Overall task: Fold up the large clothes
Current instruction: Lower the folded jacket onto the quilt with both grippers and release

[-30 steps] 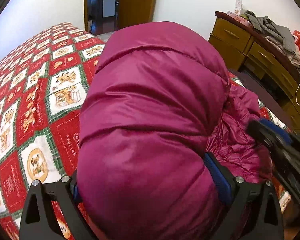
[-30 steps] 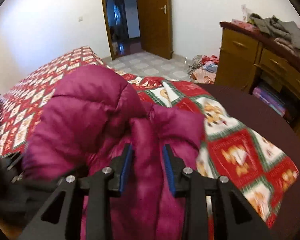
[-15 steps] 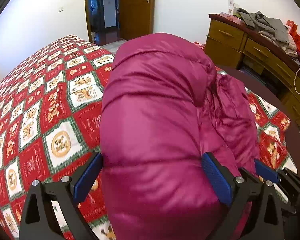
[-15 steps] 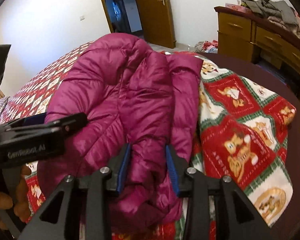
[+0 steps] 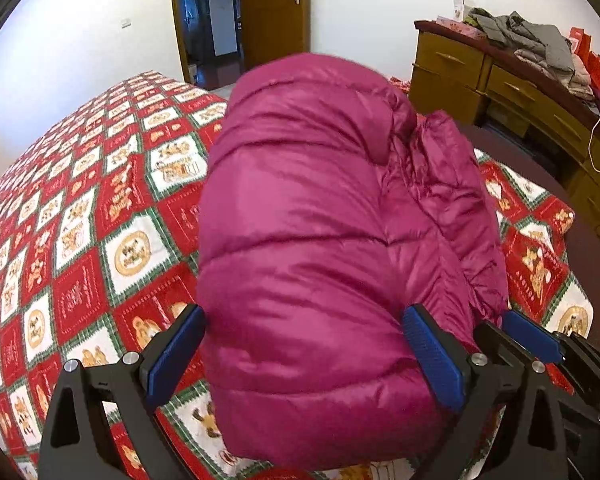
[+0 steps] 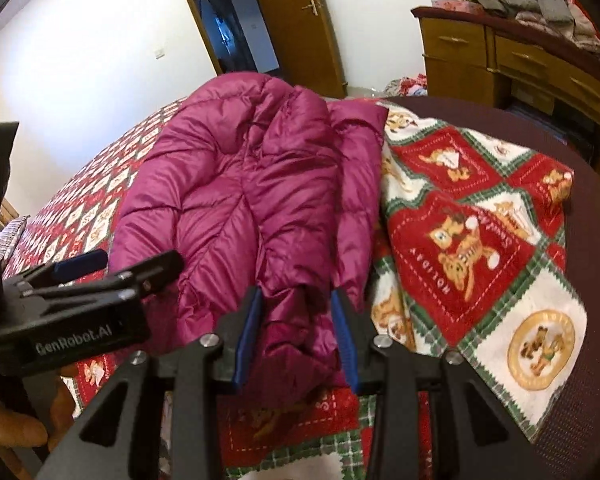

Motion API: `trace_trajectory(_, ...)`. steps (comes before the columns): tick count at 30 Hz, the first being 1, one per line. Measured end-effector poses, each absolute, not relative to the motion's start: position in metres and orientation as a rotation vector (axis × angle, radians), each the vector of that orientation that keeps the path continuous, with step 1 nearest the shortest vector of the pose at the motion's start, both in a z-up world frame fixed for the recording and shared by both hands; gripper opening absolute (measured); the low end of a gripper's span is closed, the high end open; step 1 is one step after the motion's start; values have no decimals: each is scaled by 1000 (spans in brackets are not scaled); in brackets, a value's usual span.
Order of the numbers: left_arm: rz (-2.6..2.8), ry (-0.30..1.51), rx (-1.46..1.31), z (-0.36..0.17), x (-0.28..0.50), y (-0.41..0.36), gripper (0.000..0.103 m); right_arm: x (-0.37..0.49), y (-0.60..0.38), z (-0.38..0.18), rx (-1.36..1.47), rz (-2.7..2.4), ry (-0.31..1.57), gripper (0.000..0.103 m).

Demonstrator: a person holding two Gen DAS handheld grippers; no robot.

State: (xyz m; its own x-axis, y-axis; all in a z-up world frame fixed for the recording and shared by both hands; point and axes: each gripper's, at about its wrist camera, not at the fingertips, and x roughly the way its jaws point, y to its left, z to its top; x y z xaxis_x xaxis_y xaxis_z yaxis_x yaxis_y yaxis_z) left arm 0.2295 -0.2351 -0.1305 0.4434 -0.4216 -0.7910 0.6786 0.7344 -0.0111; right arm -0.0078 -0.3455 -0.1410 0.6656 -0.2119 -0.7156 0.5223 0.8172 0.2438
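A magenta puffer jacket [image 5: 320, 240] lies folded in a thick bundle on the bed; it also shows in the right wrist view [image 6: 252, 200]. My left gripper [image 5: 304, 354] is open wide, its blue pads [image 5: 434, 360] on either side of the bundle's near end, apart from the left side. My right gripper [image 6: 298, 332] is shut on the jacket's near right edge, fabric bunched between its pads [image 6: 248, 332]. The right gripper's tip shows in the left wrist view [image 5: 540, 340], and the left gripper shows in the right wrist view [image 6: 100, 276].
The bed carries a red, white and green patterned blanket [image 5: 80, 240]. A dark rounded bed end [image 6: 580, 320] lies on the right. A wooden dresser [image 5: 520, 92] with piled clothes [image 5: 532, 40] stands at the right wall. An open door [image 5: 276, 12] is behind.
The jacket came down from a lifted bundle to rest on the bed. My left gripper opened and let go of it. My right gripper stayed shut on the edge.
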Motion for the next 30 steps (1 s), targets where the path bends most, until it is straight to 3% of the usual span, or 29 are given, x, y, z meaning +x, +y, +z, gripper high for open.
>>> trace_trajectory(14,-698,960,278,-136,229,-231,100,-8,-353,-148,513,-388,769,44)
trace_trajectory(20,-817,920,179,-102,254,-216,100,-5,-376,-109,491,-358,692,44)
trace_trajectory(25,-771,884,146,-76,303,-231,100,55,-410,-68,428,-343,648,46)
trace_trajectory(30,-615,921,165,-93,365,-267,100,138,-426,-74,374,-302,716,45)
